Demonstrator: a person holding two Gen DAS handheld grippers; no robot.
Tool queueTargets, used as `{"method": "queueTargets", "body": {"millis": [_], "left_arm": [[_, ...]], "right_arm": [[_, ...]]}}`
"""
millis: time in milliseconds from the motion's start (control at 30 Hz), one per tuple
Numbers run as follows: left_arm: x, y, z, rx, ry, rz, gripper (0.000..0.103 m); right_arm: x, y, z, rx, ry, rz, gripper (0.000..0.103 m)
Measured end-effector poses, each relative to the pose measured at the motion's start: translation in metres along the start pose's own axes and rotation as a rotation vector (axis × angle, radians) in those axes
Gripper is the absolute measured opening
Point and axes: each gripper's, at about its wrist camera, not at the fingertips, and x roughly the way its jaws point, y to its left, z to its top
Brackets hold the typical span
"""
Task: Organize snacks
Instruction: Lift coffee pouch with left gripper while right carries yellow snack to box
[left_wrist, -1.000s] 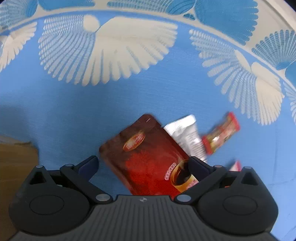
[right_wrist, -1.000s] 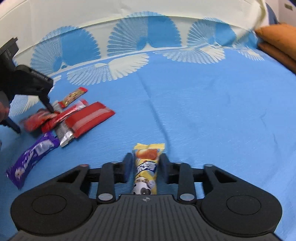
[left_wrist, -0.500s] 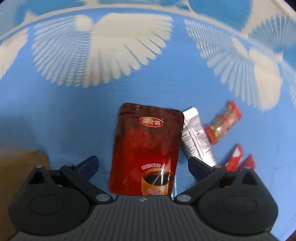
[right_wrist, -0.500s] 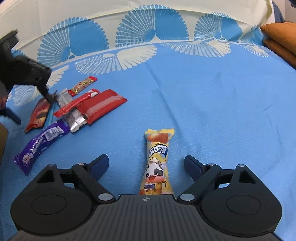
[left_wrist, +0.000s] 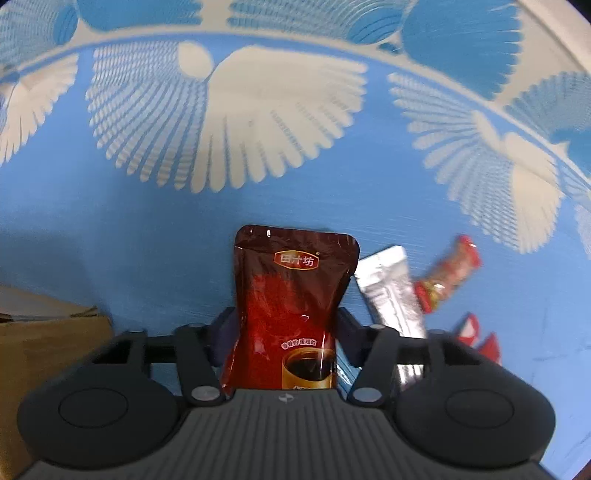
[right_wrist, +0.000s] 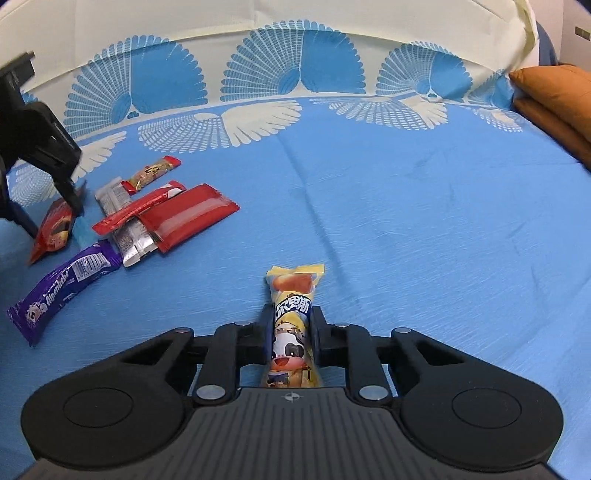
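Seven snack packets (right_wrist: 184, 218), two grippers (right_wrist: 291, 332), one cardboard box (left_wrist: 44, 347).

Both grippers closed low over the surface.
Left gripper (left_wrist: 284, 328) has its jaws pressed against something held between them; right gripper (right_wrist: 290, 328) likewise, jaws narrow, fingers pointing forward and level.
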Motion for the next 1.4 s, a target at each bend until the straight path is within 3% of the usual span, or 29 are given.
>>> {"method": "queueTargets", "body": {"millis": [367,633,800,1100,1400], "left_arm": [[-0.089,0.0,-0.048,0.067,-0.105,-0.113,0.055],[-0.181,0.023,-0.134,0.144,-0.19,-0.184,0.055],[-0.232,0.059,-0.191,0.127,-0.238,-0.21,0.055],[-0.299,0.15,-0.291,0.077,-0.325,-0.12,0.055],[-0.304,0.227,-0.379,0.018,-0.331,-0.063,0.055]], "right_arm": [[-0.041,-0.009,0.0,0.077,-0.092,0.017,0.018],[-0.129,0.001,-0.004,0.101,-0.119,0.127,0.018],[-0.19,0.009,0.0,0.074,-0.143,0.215,0.018],[-0.29,0.061,-0.023,-0.068,-0.123,0.378,0.018],[-0.357,0.125,-0.052,-0.257,-0.087,0.499,0.018]]}}
